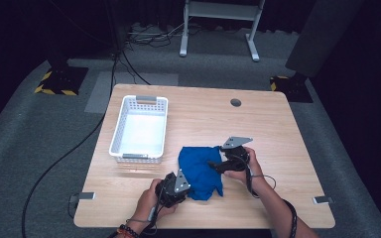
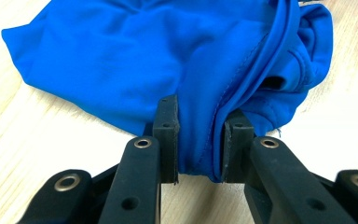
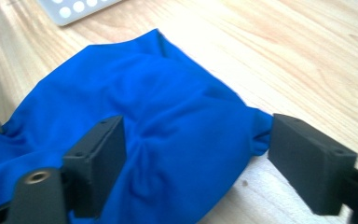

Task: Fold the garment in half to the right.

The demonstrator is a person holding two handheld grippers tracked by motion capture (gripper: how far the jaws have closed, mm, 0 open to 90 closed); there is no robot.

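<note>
A pale wooden desk (image 1: pixel 278 129) with a round cable hole (image 1: pixel 235 102) stands on grey carpet (image 1: pixel 30 129) in a dark, black-curtained room; black cables (image 1: pixel 69 148) trail over the floor, and a white frame's legs (image 1: pixel 218 29) rise behind. A white perforated plastic basket (image 1: pixel 140 129) sits on the desk, well apart from both pairs of jaws.

The blue stretchy garment (image 1: pixel 201 171) lies crumpled on the desk between the 2 grippers. The left gripper (image 2: pixel 199 140) is clenched on a bunched fold of its hem, cloth pinched between both jaws. The right gripper (image 3: pixel 196 163) is released: its jaws stand wide, the garment lying between them, one jaw resting over the cloth and the other just beside a small corner of it.

The high view gives the room, basket and both hands; the left gripper view adds the stitched seam (image 2: pixel 242 70) running up from its jaws; the right gripper view catches the basket's corner (image 3: pixel 74 8) far beyond its jaws. No writing can be read anywhere.
</note>
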